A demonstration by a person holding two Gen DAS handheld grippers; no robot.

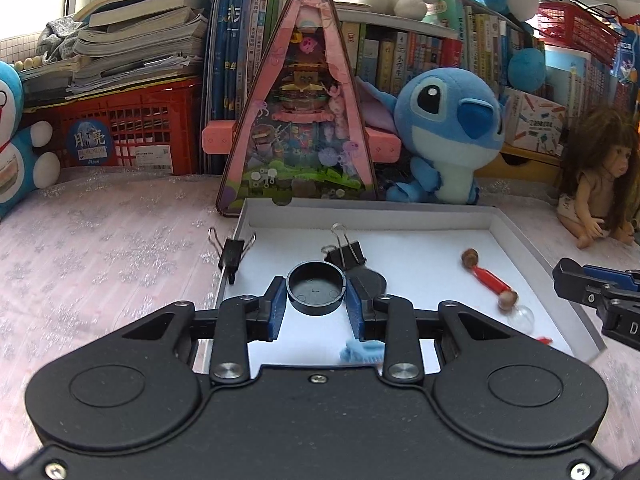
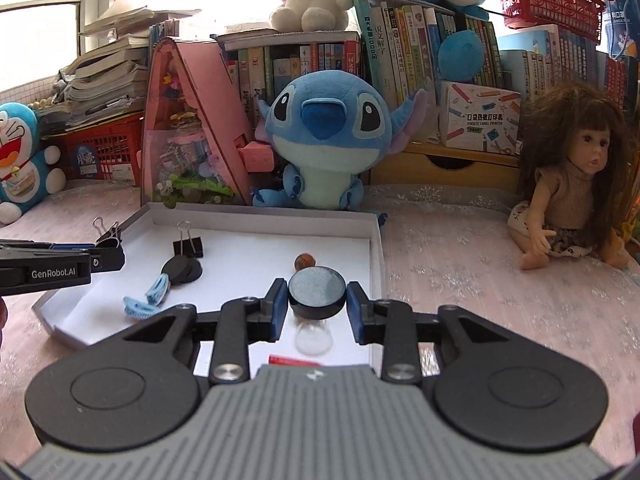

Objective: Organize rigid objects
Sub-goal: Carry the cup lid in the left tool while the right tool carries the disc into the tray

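Both claws were mid-carry above the white tray (image 1: 400,216), which lay on the lace-covered tabletop (image 1: 100,240). The left claw (image 1: 316,304) was clenched on an upturned black cap (image 1: 316,286); the right claw (image 2: 318,306) gripped a black disc-shaped lid (image 2: 317,290). Next, each piece probably needed lowering onto bare tray floor, clear of the binder clip (image 1: 346,254), before letting go.

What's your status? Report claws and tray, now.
Left claw shut on black cap. Right claw shut on black lid. Both above white tray. Nothing blocking.
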